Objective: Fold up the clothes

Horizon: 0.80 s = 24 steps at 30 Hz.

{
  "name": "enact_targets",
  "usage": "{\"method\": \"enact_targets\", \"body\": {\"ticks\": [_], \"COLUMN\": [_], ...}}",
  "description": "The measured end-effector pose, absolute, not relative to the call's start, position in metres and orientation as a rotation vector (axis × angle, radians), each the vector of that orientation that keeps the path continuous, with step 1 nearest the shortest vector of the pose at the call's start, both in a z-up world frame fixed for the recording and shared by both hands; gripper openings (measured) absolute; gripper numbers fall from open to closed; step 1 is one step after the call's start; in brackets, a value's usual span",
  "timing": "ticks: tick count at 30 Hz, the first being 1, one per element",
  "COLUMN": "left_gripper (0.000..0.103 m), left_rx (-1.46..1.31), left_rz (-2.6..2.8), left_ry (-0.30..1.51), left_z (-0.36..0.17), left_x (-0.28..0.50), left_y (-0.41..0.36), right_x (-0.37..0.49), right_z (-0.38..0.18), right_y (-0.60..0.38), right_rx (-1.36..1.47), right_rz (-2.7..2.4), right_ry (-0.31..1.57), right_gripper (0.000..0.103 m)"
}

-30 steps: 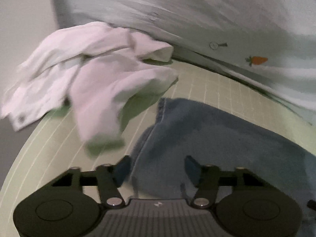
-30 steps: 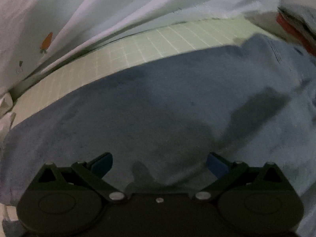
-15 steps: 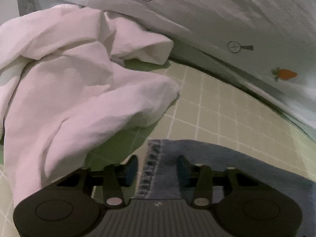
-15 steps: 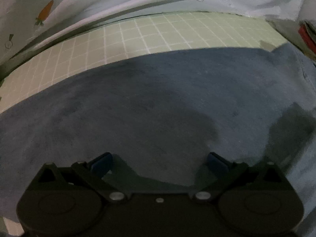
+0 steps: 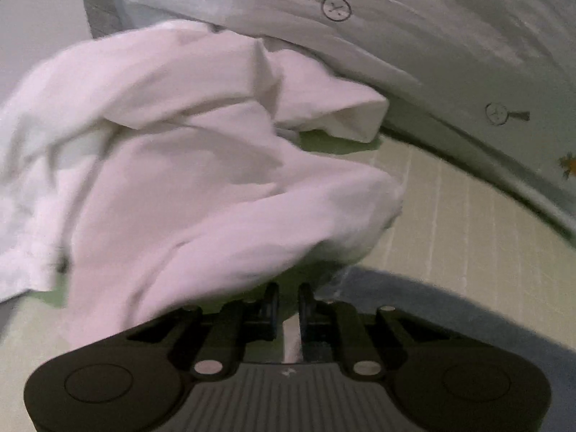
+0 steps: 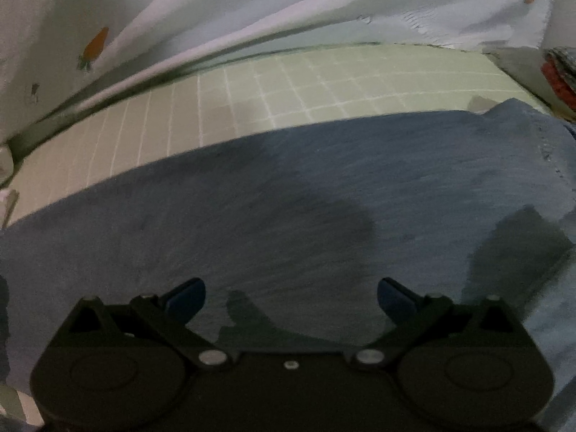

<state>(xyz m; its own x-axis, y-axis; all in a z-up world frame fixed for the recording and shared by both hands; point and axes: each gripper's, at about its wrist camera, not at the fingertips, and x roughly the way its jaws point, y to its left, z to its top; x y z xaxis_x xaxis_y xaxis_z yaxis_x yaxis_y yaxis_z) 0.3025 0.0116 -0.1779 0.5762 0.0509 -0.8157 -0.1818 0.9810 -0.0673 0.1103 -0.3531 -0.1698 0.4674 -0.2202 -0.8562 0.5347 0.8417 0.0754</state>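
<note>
Clothes number two: one white shirt (image 5: pixel 187 165) and one blue garment (image 6: pixel 288 198) on one green mat (image 6: pixel 288 82). Left gripper (image 5: pixel 288 309) is nearly closed; what it pinches is unclear. Right gripper (image 6: pixel 291 297) gapes wide over the blue garment.

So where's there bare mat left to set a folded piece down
One free strip of green gridded mat runs between the blue denim garment and the carrot-print sheet behind it. The left end is crowded: the crumpled white shirt covers the mat there, just ahead of the left tongs.
</note>
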Motion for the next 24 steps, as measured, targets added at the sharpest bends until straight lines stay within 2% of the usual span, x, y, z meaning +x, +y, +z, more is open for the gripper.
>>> {"method": "enact_targets", "body": {"ticks": [1,2,4,5,10,16,24], "left_gripper": [0.039,0.047,0.078,0.084,0.098,0.098,0.1], "left_rx": [-0.159,-0.174,-0.179,-0.158,-0.109,-0.122,-0.13], "left_rz": [0.117,0.089,0.046,0.036,-0.068,-0.128,-0.147], "left_ry": [0.942,0.931,0.9,0.875,0.833,0.887,0.86], "left_z": [-0.171,-0.164,-0.148,-0.138,-0.108,-0.103,-0.092], "left_x": [0.295,0.287,0.266,0.253,0.178,0.106,0.033], "left_y": [0.012,0.013,0.01,0.005,-0.03,-0.07,-0.122], "right_x": [0.107,0.102,0.093,0.088,0.06,0.012,-0.062], "right_z": [-0.167,-0.164,-0.158,-0.156,-0.141,-0.123,-0.127], "right_y": [-0.355,-0.356,-0.359,-0.36,-0.369,-0.385,-0.423], "right_rx": [0.362,0.364,0.372,0.378,0.43,0.473,0.501], "right_rz": [-0.477,-0.476,-0.471,-0.472,-0.477,-0.474,-0.444], "right_ry": [0.972,0.961,0.944,0.935,0.887,0.835,0.862], "right_gripper": [0.103,0.103,0.103,0.103,0.103,0.103,0.103]}}
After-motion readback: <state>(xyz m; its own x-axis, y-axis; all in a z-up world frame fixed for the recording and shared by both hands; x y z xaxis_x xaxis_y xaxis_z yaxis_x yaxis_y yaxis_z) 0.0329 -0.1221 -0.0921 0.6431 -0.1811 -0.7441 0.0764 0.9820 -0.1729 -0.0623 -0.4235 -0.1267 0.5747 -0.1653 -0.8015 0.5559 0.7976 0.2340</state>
